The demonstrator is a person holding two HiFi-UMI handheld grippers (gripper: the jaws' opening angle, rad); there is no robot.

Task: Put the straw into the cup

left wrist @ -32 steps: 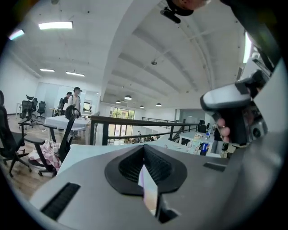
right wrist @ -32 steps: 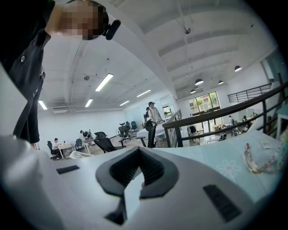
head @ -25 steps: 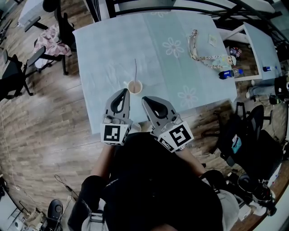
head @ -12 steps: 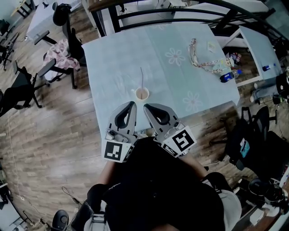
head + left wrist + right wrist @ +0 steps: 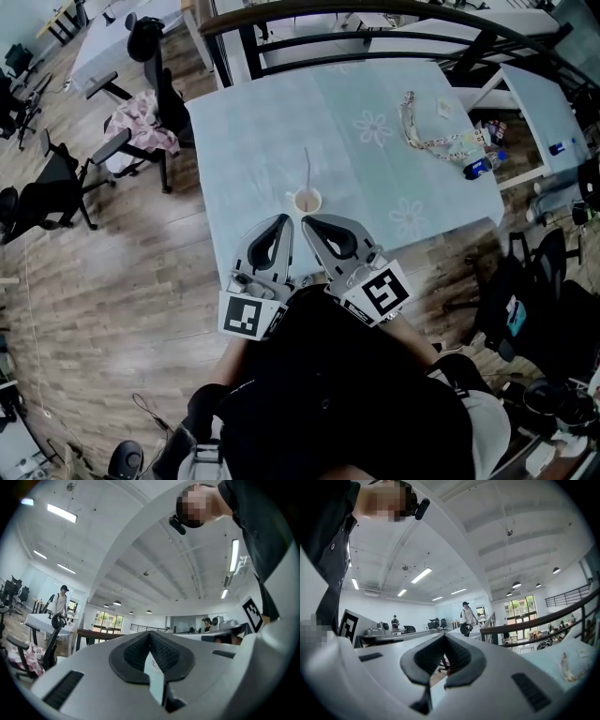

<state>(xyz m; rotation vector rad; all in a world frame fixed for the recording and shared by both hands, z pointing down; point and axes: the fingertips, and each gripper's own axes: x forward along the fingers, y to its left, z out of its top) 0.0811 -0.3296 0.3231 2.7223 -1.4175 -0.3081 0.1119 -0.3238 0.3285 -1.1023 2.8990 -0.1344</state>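
A small paper cup [image 5: 307, 201] stands near the front edge of the pale blue table [image 5: 244, 141]. A thin straw [image 5: 306, 169] stands upright in it. My left gripper [image 5: 285, 218] and right gripper [image 5: 307, 222] hover side by side just short of the cup, tips nearly touching each other. Both are shut with nothing between the jaws. In the left gripper view the left gripper [image 5: 150, 633] points level into the room, and so does the right gripper [image 5: 443, 635] in the right gripper view. Neither of those views shows the cup or straw.
A patterned lanyard [image 5: 427, 131] and a small white packet [image 5: 442, 108] lie at the table's far right. A white side table [image 5: 539, 98] and a bottle [image 5: 478, 167] are to the right. Office chairs [image 5: 141, 131] stand at the left, and a dark railing [image 5: 309, 19] runs behind.
Both grippers have risen and drawn closer together in front of the cup. The straw still stands in the cup. The head view has shifted, so the table sits more to the right.
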